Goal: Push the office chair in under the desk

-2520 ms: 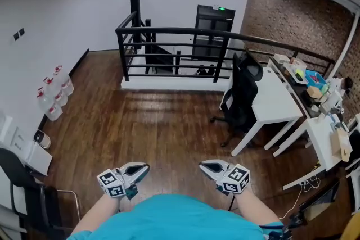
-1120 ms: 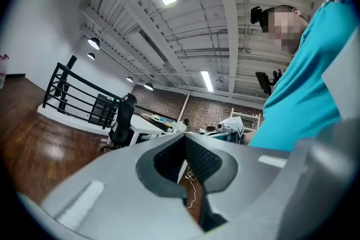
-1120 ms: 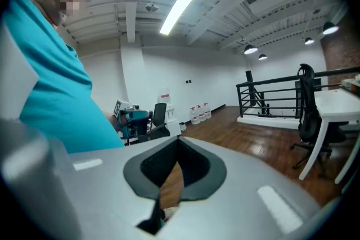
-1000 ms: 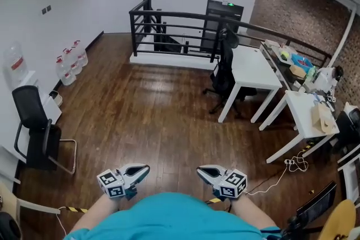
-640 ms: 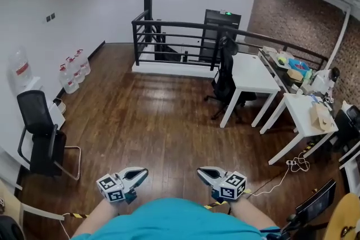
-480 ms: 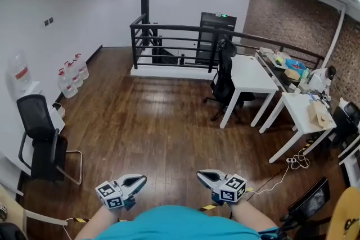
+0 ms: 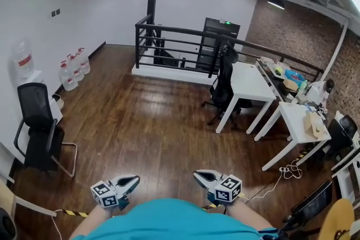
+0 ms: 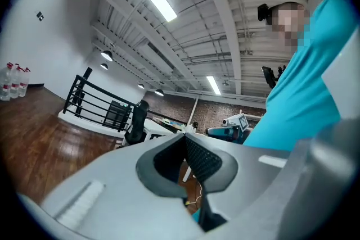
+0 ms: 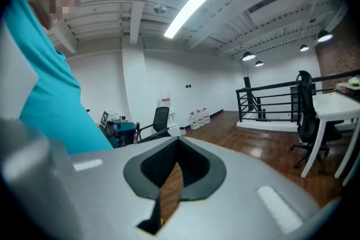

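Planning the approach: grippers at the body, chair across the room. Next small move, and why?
Probably step forward toward the office chair at the white desk. The left gripper and right gripper are shut, empty and held near the person's torso, with wood floor between them and the chair, so nothing is in reach to push yet.

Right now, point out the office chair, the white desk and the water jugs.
office chair (image 7: 225,78), head view, on its black backrest.
white desk (image 7: 250,82), head view, on its bare top.
water jugs (image 7: 68,76), head view, on the nearest jug's body.

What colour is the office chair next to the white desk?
Black. The office chair shows best in the head view, beside the white desk.
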Available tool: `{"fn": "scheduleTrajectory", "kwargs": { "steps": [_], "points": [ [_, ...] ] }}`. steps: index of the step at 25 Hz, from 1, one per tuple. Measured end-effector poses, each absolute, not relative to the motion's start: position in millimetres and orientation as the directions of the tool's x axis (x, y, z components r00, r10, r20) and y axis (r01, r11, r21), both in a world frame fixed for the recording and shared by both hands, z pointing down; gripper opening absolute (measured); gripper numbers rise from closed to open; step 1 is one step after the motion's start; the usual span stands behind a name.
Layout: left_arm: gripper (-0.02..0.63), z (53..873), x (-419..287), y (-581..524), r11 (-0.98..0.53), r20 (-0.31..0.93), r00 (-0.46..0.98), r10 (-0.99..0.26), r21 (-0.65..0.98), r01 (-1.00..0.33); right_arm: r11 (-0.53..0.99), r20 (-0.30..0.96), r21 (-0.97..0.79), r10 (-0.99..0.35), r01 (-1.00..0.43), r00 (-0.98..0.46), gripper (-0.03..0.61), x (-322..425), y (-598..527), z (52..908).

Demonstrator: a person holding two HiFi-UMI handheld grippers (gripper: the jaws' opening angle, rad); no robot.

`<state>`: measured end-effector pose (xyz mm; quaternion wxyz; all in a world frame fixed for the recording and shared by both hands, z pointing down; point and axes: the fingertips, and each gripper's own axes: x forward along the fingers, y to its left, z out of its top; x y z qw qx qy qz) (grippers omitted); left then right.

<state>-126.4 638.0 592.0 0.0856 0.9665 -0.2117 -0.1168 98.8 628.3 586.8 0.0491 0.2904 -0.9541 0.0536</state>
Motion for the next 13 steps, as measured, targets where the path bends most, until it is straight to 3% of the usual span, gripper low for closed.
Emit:
{"fn": "scheduleTrajectory", "kwargs": {
  "steps": [13],
  "points": [
    [0.028,594.6,-104.2,632.4,-0.913,-0.179,0.899,-0.399,0.172,-0.371,0.824,0.121,-0.057,-0.554,-0.563,-0.824,0.000,119.6,621.0,599.1]
  ]
}}
